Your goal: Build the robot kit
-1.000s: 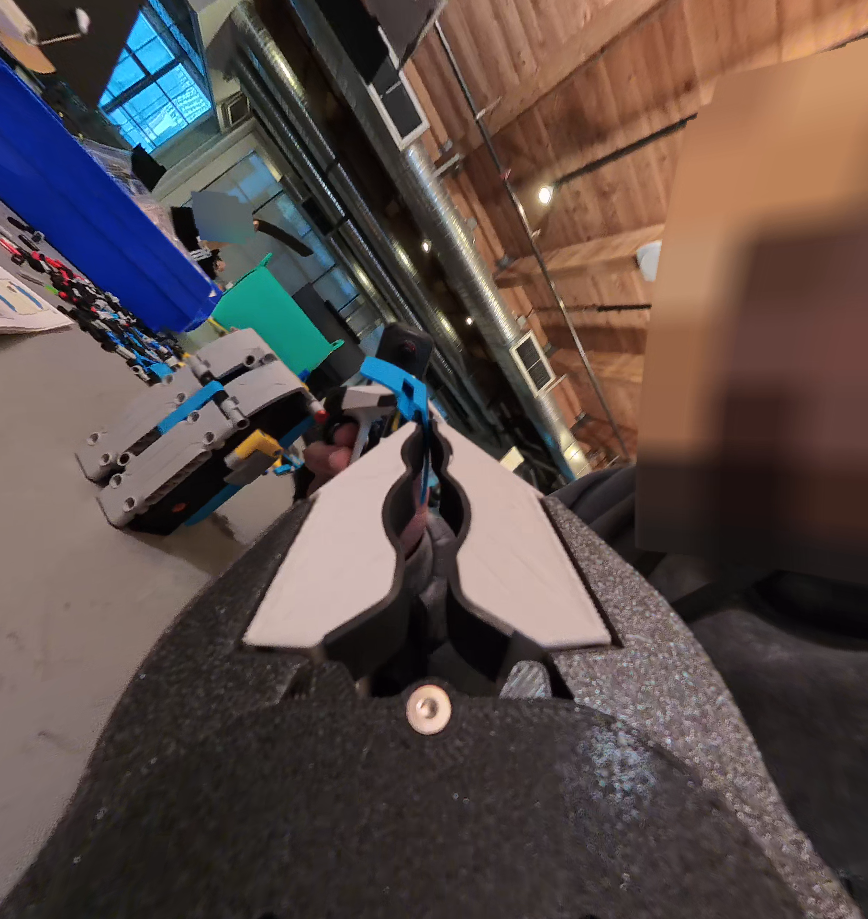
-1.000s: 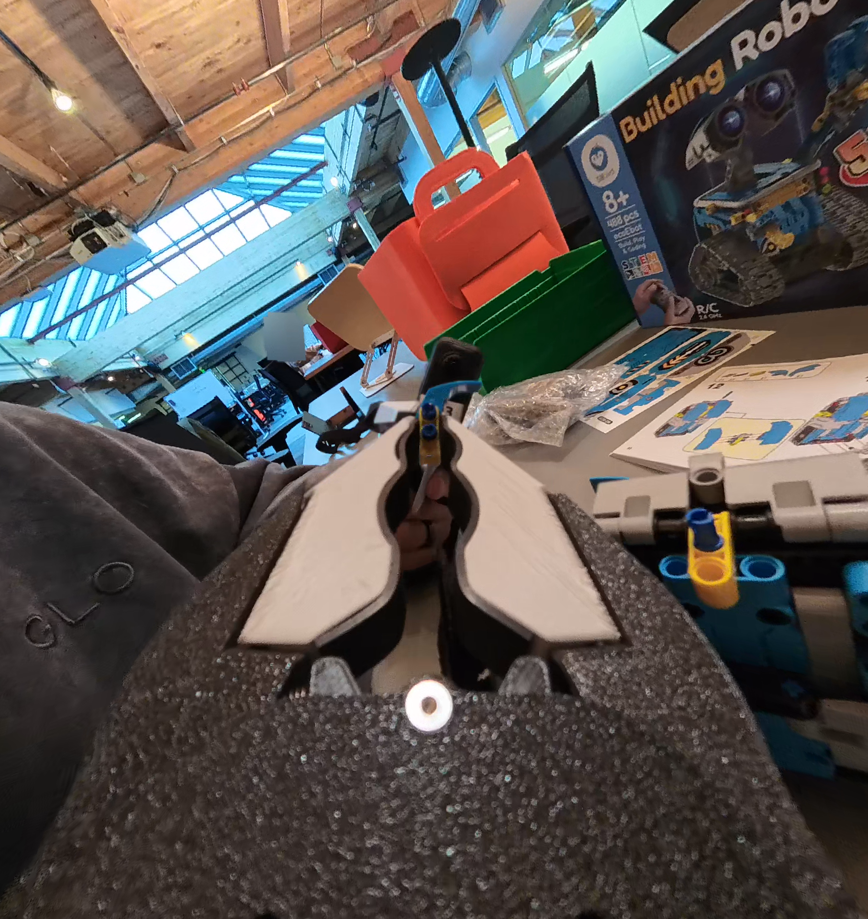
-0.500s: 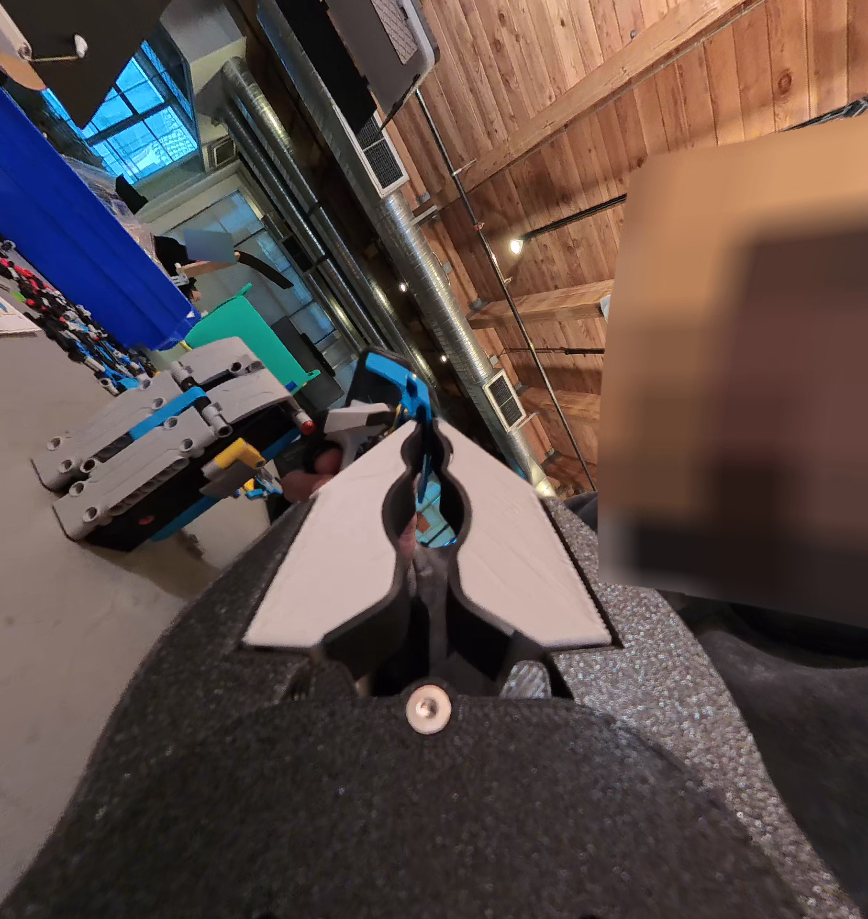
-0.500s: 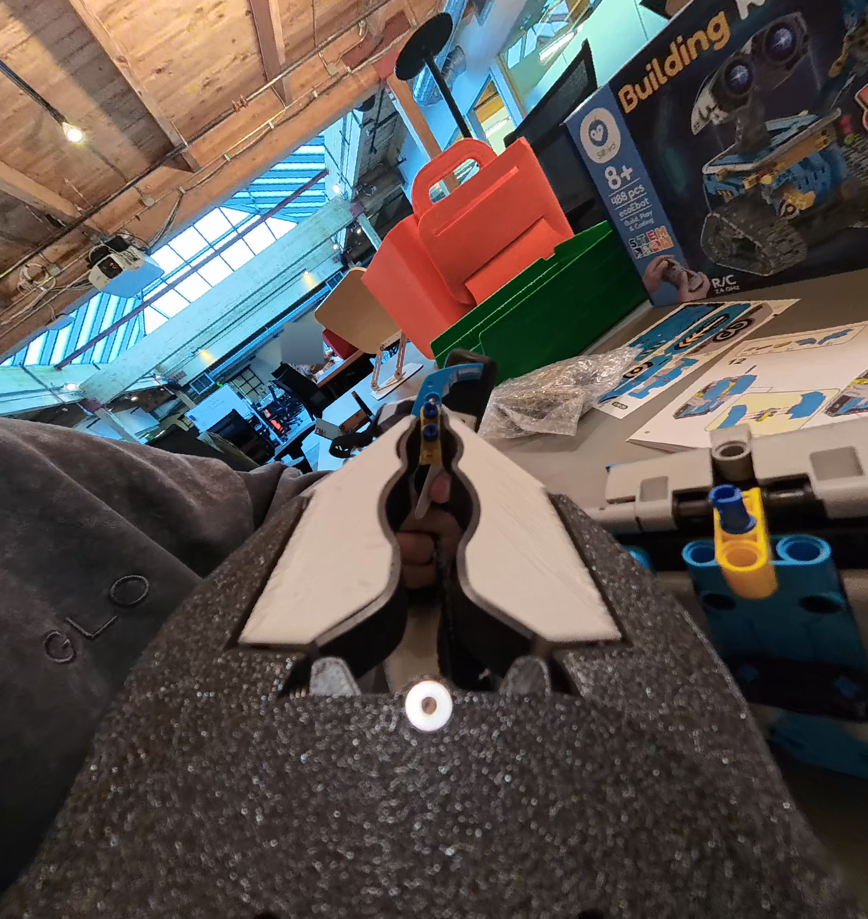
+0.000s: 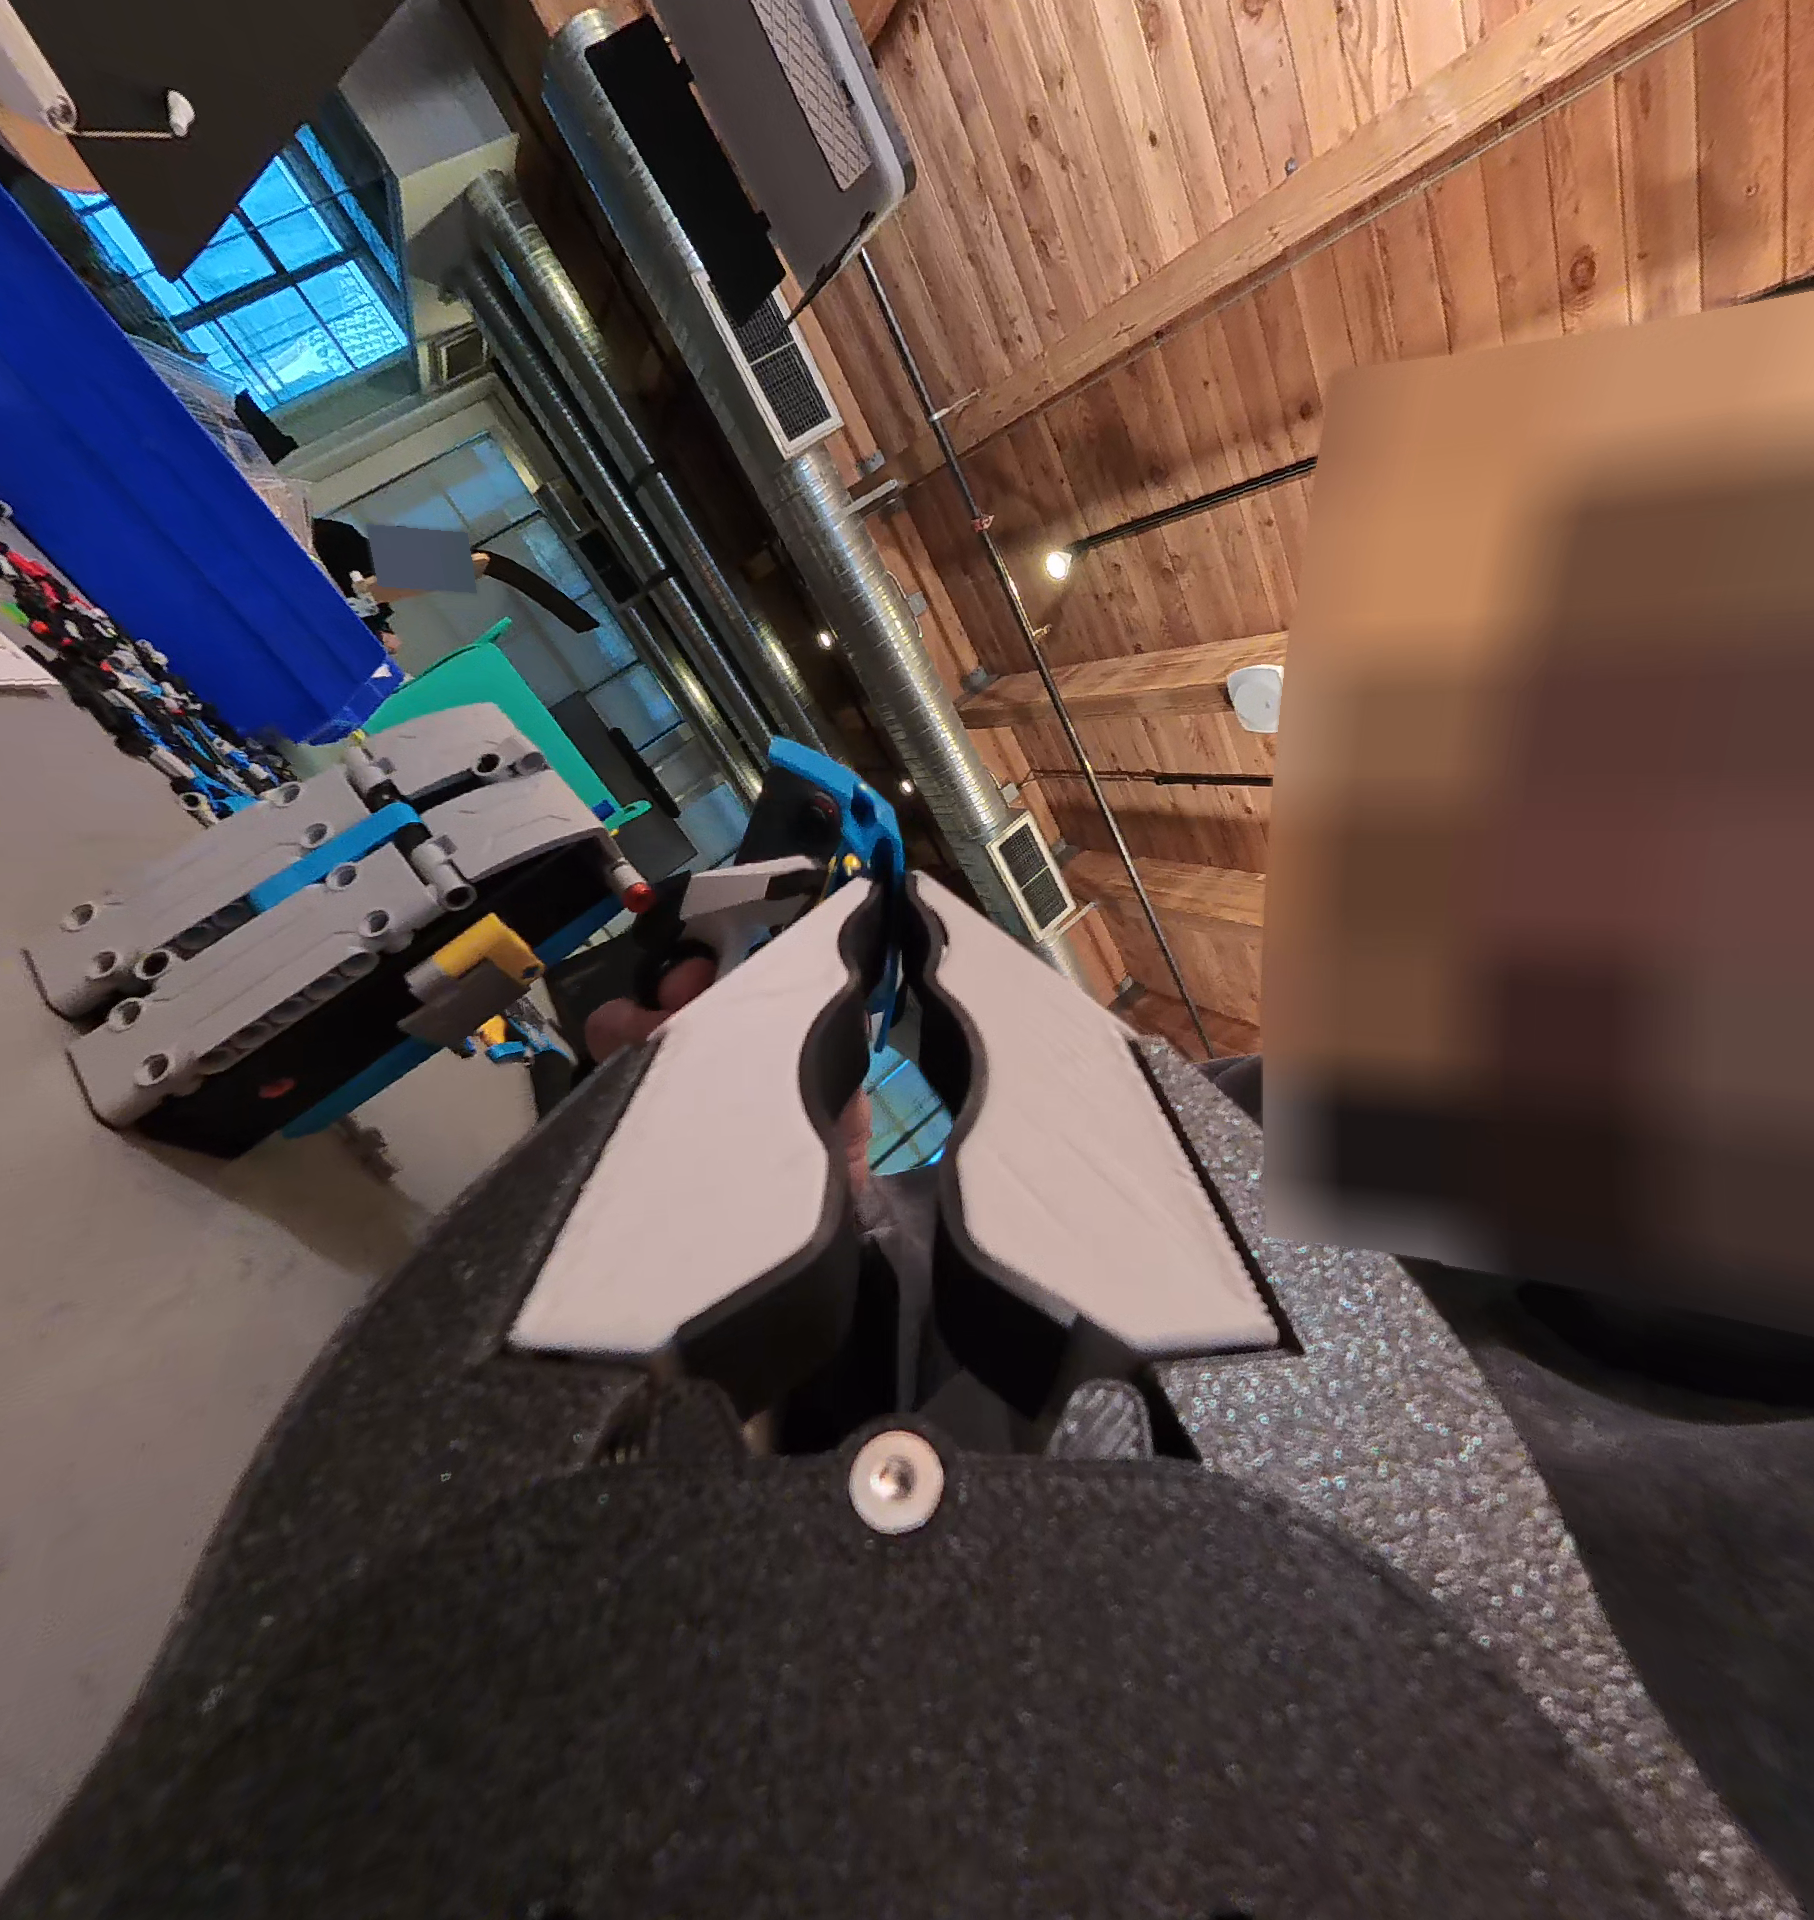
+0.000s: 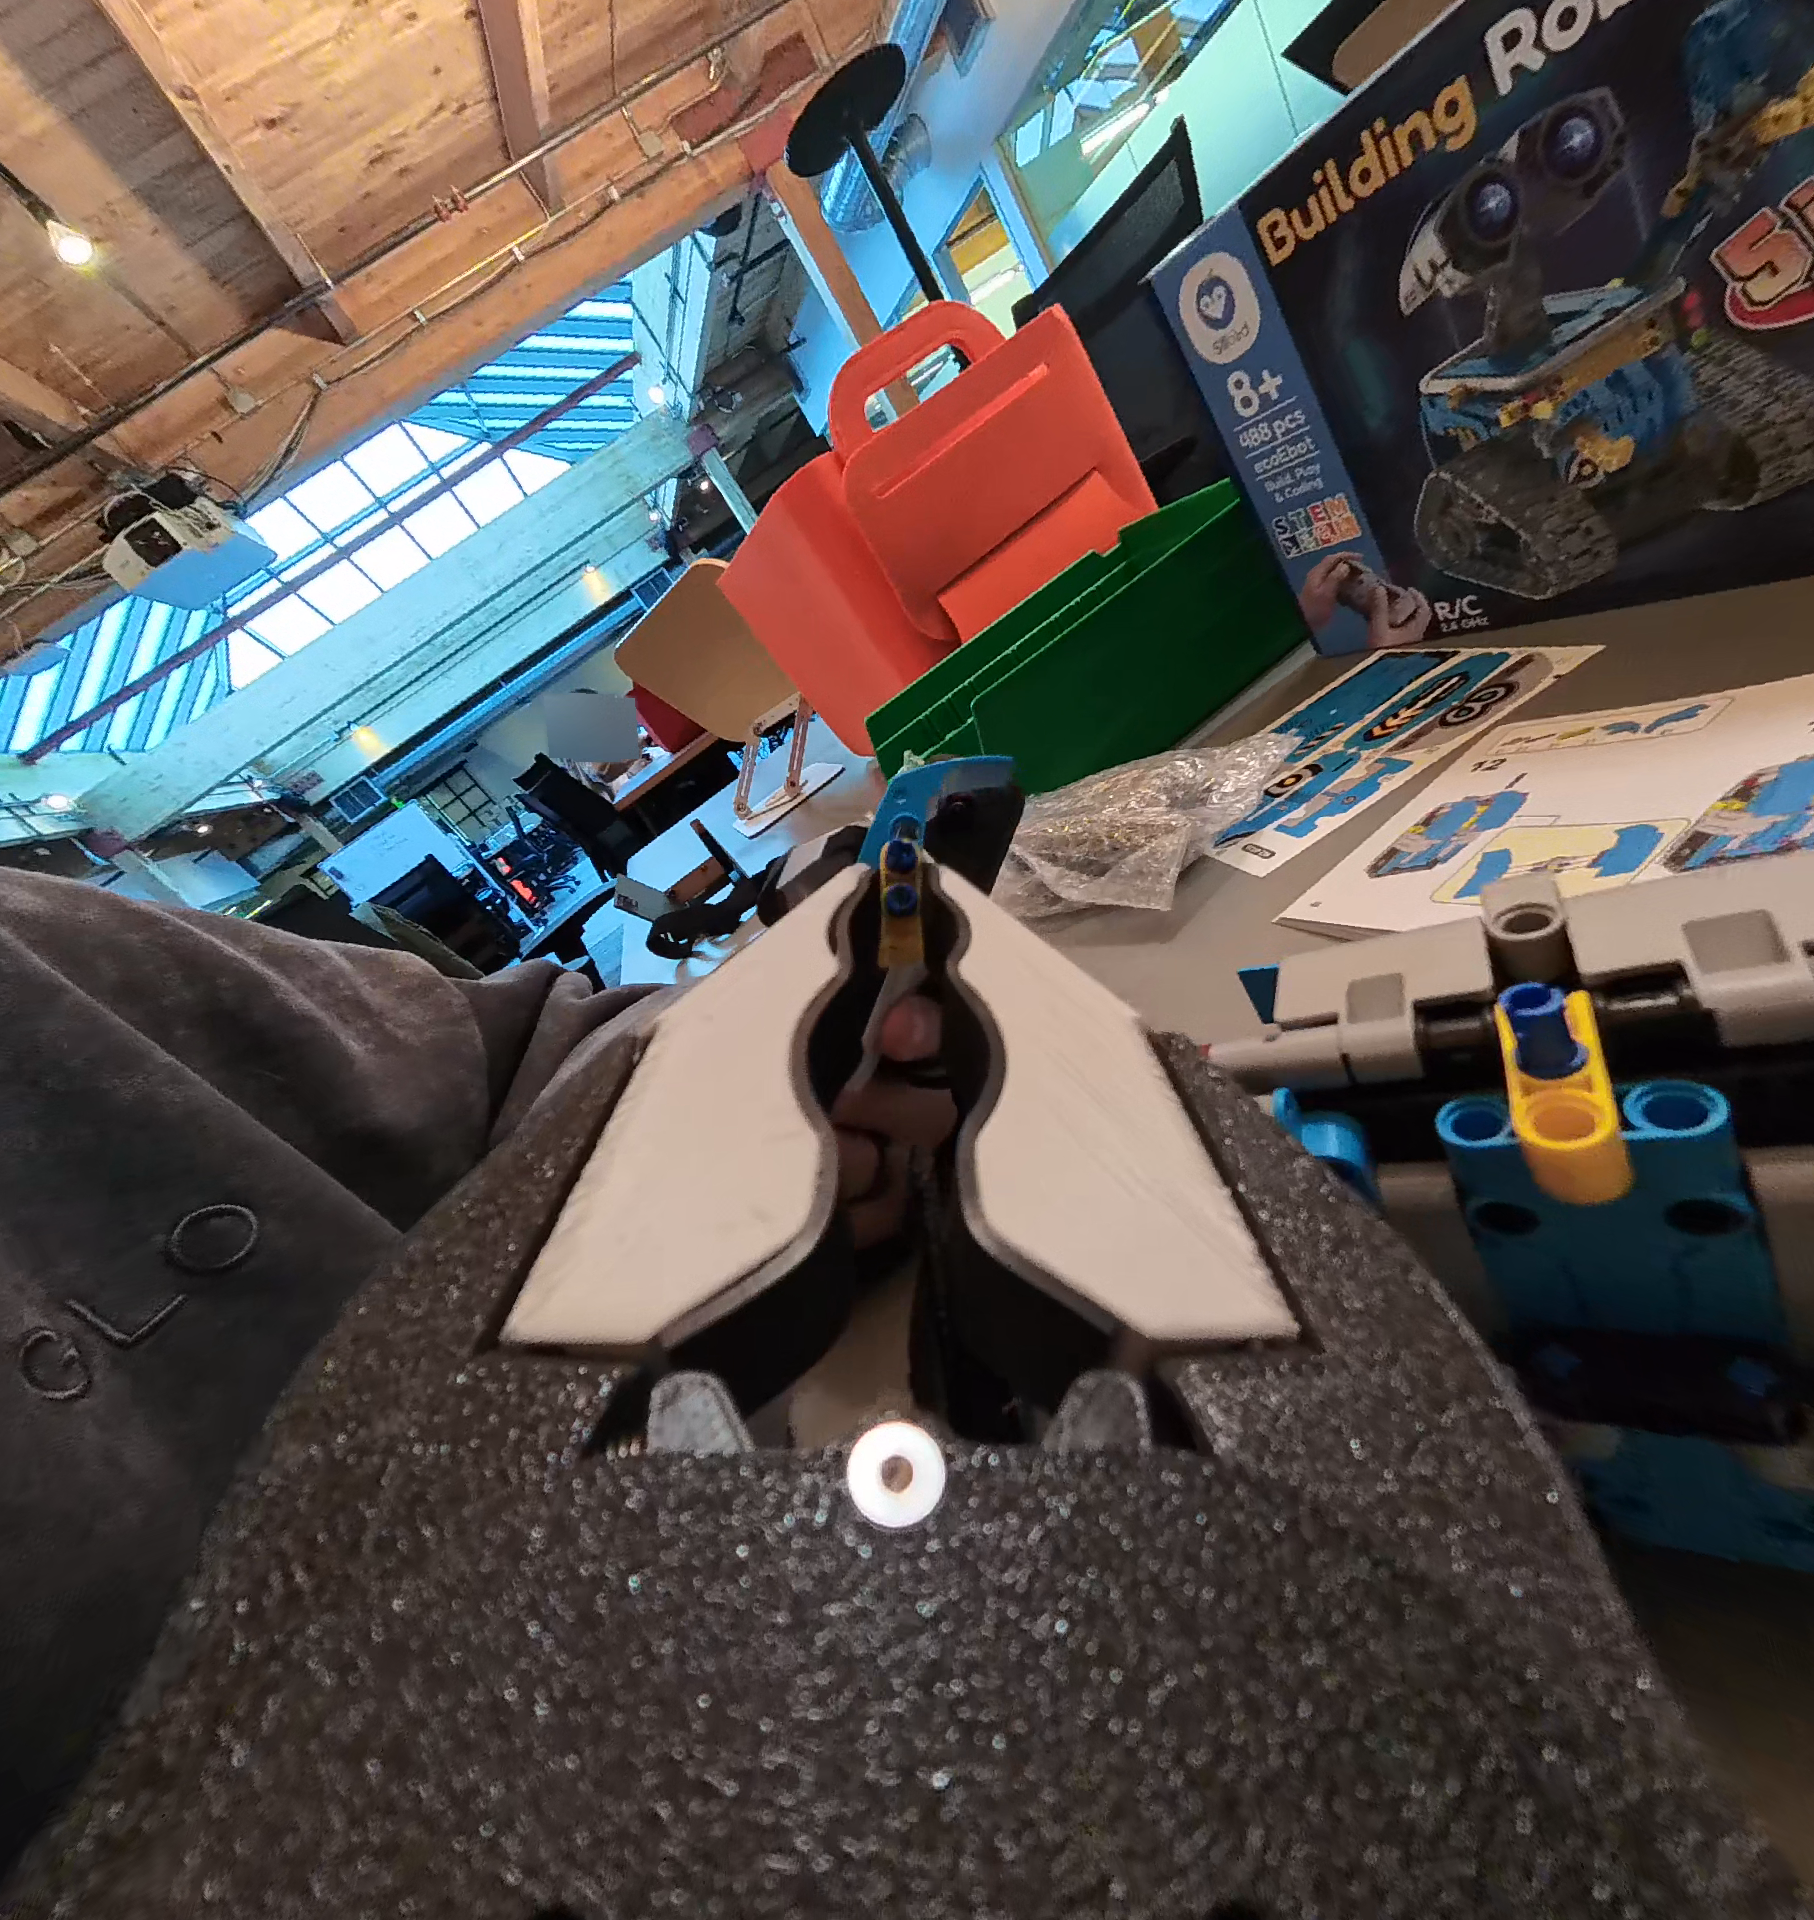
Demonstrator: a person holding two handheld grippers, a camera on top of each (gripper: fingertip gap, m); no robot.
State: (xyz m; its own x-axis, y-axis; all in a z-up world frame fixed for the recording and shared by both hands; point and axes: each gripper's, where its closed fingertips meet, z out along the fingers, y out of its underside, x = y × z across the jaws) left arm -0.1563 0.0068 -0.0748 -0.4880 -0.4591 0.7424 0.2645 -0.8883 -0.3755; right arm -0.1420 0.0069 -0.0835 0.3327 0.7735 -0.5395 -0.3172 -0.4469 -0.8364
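Note:
My right gripper [image 6: 898, 899] is shut on a small yellow piece with two blue pins [image 6: 898, 914], held up in the air. My left gripper [image 5: 887, 891] faces it, with its jaws closed. A thin blue strip shows in its gap, and I cannot tell whether it is held. Each view shows the other gripper just beyond the tips, with its blue mount in the left wrist view [image 5: 861, 831] and in the right wrist view [image 6: 918, 795]. A grey, blue and black brick model [image 6: 1609, 1226] stands on the table at the right. It carries a yellow connector [image 6: 1563, 1127] with a blue pin. The model also shows in the left wrist view [image 5: 290, 935].
A toy box [image 6: 1557, 312], instruction sheets [image 6: 1609, 790], a clear plastic bag [image 6: 1121, 821], a green bin [image 6: 1090, 665] and an orange case [image 6: 944, 499] lie behind the model. A blue bin [image 5: 103, 468] and loose parts [image 5: 124, 675] are at far left. A grey sleeve [image 6: 155, 1143] fills the left.
Both views have tilted and shifted a little. In the left view the model has moved slightly right. The right gripper keeps its hold on the yellow piece.

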